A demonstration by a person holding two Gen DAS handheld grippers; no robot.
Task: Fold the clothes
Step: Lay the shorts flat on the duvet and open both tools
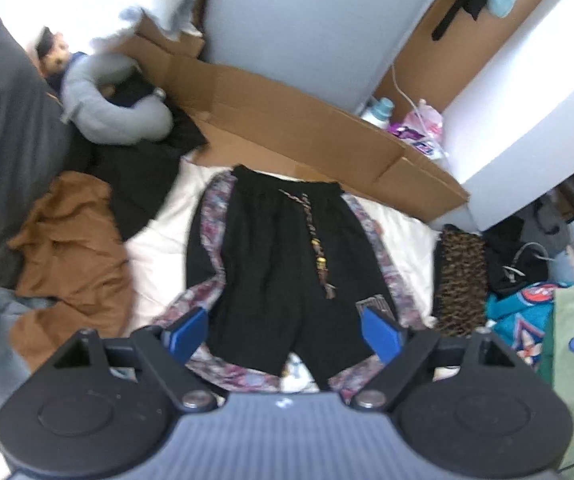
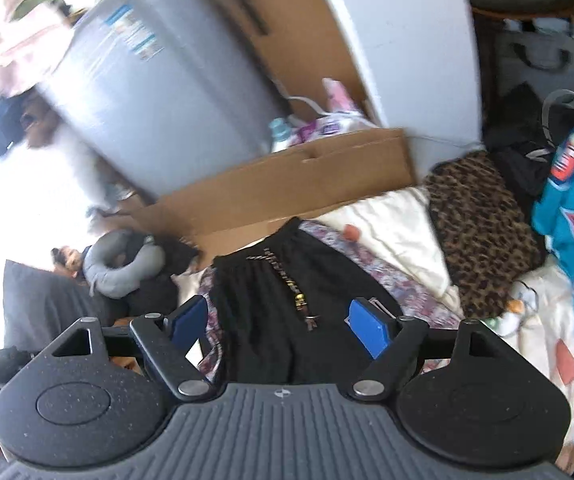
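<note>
Black shorts (image 1: pixel 283 264) with patterned side stripes and a beaded drawstring lie flat on the cream bed sheet (image 1: pixel 155 240), unfolded, at the centre of both views. Both the left gripper (image 1: pixel 285 334) and right gripper (image 2: pixel 283 326) hover above, fingers wide and empty. Folding likely needs a hem pinched next. A rumpled brown garment (image 1: pixel 71 248) lies at nine o'clock.

The left tongs (image 1: pixel 285 334) fill the lower middle of their view, blue pads (image 1: pixel 185 334) spread wide, nothing between them. The right tongs (image 2: pixel 279 326) stand likewise — jaws wide, empty — and also show as a small tip at the left view's lower right edge.
</note>
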